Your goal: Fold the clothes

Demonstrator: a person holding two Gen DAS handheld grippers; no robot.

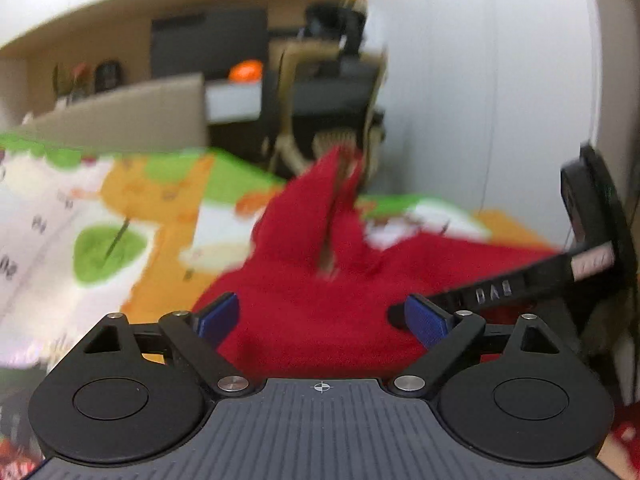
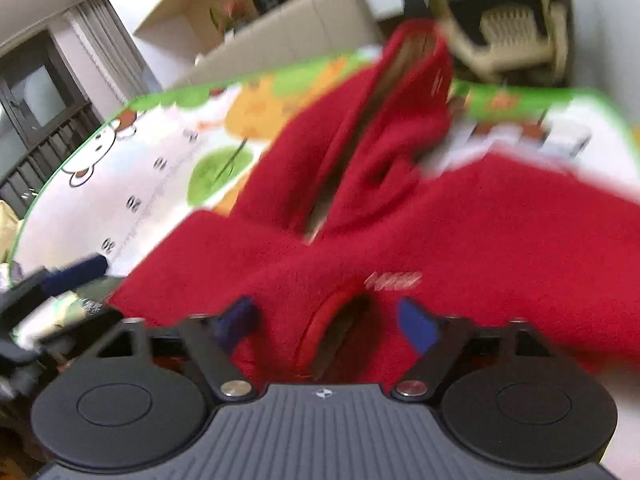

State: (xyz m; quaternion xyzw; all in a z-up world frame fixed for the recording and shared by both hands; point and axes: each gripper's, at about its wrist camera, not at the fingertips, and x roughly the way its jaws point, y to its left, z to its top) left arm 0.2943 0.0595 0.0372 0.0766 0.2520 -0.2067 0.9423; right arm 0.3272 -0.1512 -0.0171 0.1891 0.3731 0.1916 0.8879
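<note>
A red fleece garment lies spread across a cartoon-print play mat, filling the lower centre and right of the right wrist view and the lower centre of the left wrist view. Whether the mat covers the floor or some other surface cannot be told. A narrower part of the garment, a sleeve or hood perhaps, runs toward the upper centre of each frame and reaches the mat's far edge; blur hides which it is.

The left hand-held gripper has its blue pads spread wide with red fabric showing between them; whether it touches the cloth is unclear. The right hand-held gripper is also spread, its pads either side of a dark, bound opening in the cloth, likely a neck or pocket.

The cloth looks thick, soft and limp, light enough to lift by a pinch but sure to sag and drag. Fleece should not slip between the pads, yet a grip may catch only the top layer. Best holds are probably seams and hems: the bound edge of that opening, shoulder lines, or the bottom corners, taken with both grippers apart so the panel stays taut while folding.
</note>
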